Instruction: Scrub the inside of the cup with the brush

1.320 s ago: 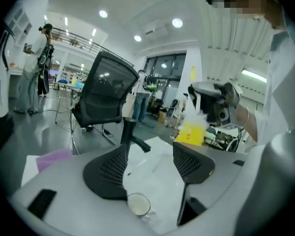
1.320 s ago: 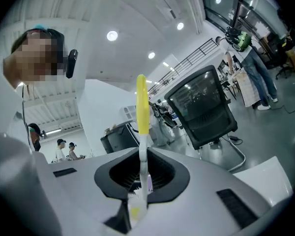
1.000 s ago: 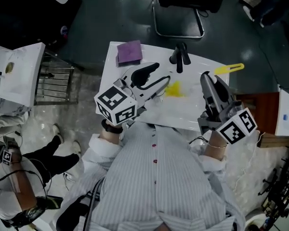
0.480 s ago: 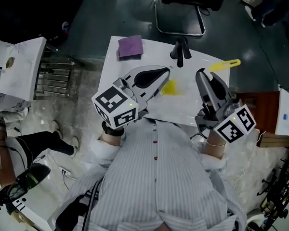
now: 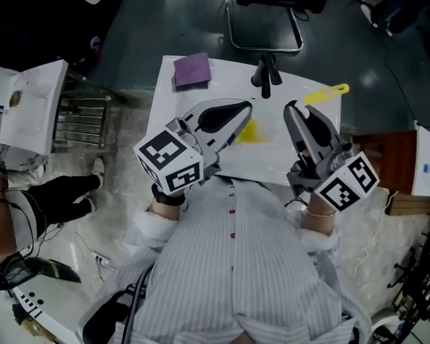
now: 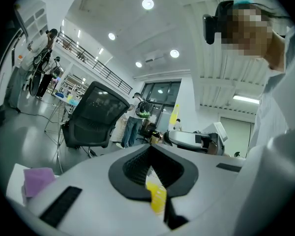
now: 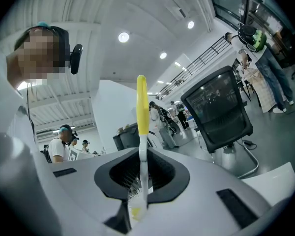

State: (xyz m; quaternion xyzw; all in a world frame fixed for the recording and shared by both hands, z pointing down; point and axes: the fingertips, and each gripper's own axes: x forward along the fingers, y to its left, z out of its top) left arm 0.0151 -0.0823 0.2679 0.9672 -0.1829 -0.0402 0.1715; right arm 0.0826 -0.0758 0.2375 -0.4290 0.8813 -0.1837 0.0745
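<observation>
In the head view my left gripper (image 5: pixel 245 115) reaches over the white table (image 5: pixel 272 165) and is shut on a small yellow cup (image 5: pixel 251 130). The left gripper view shows that cup (image 6: pixel 157 198) pinched between the black pads of the left gripper (image 6: pixel 157 206). My right gripper (image 5: pixel 294 112) is to its right, shut on a brush whose yellow handle (image 5: pixel 327 92) sticks out toward the table's far right corner. In the right gripper view the brush (image 7: pixel 142 107) stands up from the right gripper (image 7: pixel 137 206), bristles down between the pads. Brush and cup are apart.
A purple cloth (image 5: pixel 192 72) lies at the table's far left corner and a black object (image 5: pixel 266 78) at its far edge. An office chair (image 5: pixel 265 20) stands beyond the table. A metal rack (image 5: pixel 82 124) is at the left, a wooden piece (image 5: pixel 373 156) at the right.
The left gripper's jaws, apart a second ago, have closed on the yellow cup. Both grippers and the brush have shifted a little to the left in the head view.
</observation>
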